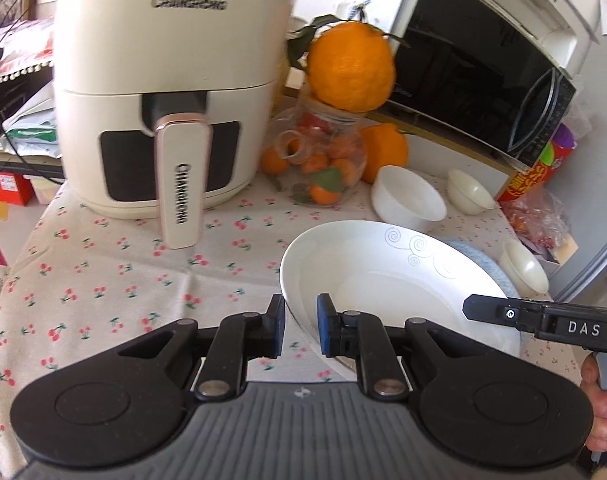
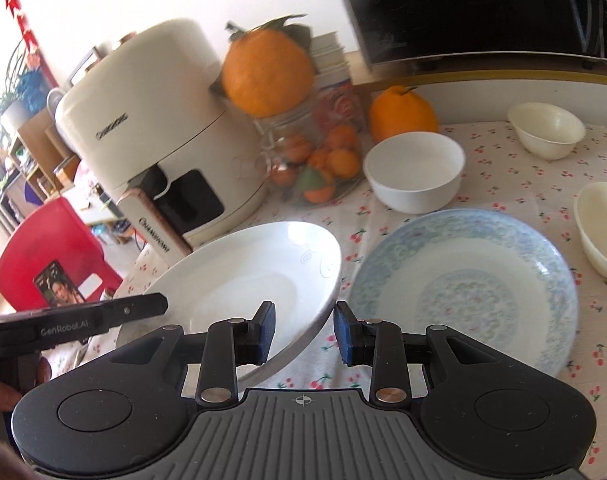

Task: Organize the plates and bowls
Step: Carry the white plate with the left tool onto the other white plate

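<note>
A white plate with a faint swirl pattern hangs tilted above the cherry-print tablecloth, held at opposite rims. My left gripper is shut on its left rim. My right gripper is shut on the right rim of this white plate. A blue-patterned plate lies flat on the cloth just right of it. Beyond stand a white bowl and two small cream bowls.
A cream air fryer stands at the back left. A glass jar of oranges with a big orange on top stands behind the plates. A black microwave sits at the back right, with snack packets under it. A red stool is beside the table.
</note>
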Action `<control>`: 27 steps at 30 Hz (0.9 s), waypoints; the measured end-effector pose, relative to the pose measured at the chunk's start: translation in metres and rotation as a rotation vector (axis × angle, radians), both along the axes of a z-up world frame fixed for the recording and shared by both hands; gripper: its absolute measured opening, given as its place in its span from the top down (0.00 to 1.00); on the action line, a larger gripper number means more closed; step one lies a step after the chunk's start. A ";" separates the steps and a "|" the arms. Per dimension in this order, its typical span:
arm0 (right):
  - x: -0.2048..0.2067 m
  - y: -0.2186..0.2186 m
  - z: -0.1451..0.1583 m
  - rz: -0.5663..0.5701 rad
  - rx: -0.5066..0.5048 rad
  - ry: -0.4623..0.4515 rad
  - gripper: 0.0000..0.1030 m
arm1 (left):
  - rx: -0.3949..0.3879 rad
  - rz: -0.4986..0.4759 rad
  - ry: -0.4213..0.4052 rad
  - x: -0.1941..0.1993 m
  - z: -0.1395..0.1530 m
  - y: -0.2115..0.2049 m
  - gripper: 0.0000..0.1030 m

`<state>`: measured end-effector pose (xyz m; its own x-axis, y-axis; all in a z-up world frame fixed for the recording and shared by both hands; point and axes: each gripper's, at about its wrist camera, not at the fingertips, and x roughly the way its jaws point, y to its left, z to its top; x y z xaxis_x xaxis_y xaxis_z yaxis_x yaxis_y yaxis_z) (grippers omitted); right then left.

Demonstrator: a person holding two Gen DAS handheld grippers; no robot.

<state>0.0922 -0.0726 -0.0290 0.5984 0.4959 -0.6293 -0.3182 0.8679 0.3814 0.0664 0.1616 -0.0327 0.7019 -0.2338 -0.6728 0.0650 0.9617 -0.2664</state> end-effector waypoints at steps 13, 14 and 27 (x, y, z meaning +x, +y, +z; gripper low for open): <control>0.001 -0.059 0.001 -0.112 0.018 -0.004 0.70 | 0.005 -0.075 -0.028 0.017 0.000 -0.056 0.86; 0.001 -0.063 0.001 -0.120 0.018 -0.004 0.70 | 0.005 -0.081 -0.030 0.018 0.000 -0.060 0.86; 0.001 -0.118 -0.006 -0.229 0.010 0.007 0.70 | 0.038 -0.168 -0.056 0.031 -0.009 -0.115 0.86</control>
